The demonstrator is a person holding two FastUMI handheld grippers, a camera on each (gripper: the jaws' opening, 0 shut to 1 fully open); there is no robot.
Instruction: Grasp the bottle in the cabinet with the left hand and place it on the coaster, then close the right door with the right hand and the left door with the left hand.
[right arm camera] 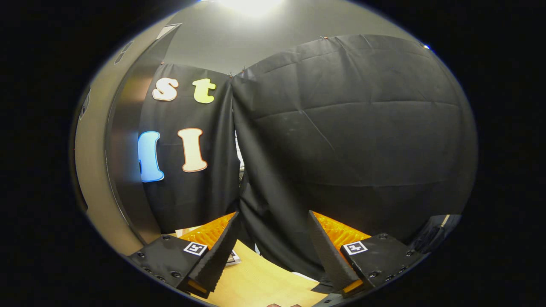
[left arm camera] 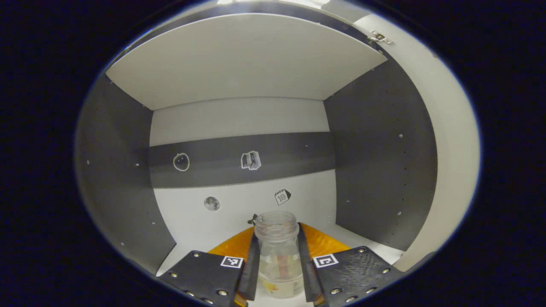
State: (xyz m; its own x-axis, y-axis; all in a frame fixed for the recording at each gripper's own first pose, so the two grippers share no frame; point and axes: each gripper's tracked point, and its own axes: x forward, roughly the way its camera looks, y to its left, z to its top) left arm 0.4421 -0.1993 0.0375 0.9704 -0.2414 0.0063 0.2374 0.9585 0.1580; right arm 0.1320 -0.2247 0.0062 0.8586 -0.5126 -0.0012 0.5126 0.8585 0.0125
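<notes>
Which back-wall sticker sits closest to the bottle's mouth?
The small dark sticker peeking out just left of the bottle rim. The calendar, moon, books and apple sit higher.

bottle [left arm camera: 278,256] in cabinet [left arm camera: 379,166], between left gripper [left arm camera: 278,264] fingers [left arm camera: 252,264]

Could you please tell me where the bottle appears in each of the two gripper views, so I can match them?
Left gripper view: the bottle is at bottom centre, between the left gripper's jaws, inside the cabinet.
Right gripper view: this camera faces the cloth wall over the wooden table.
Shared landmark: none certain; the pale panel at that view's left edge may be a cabinet door.
</notes>
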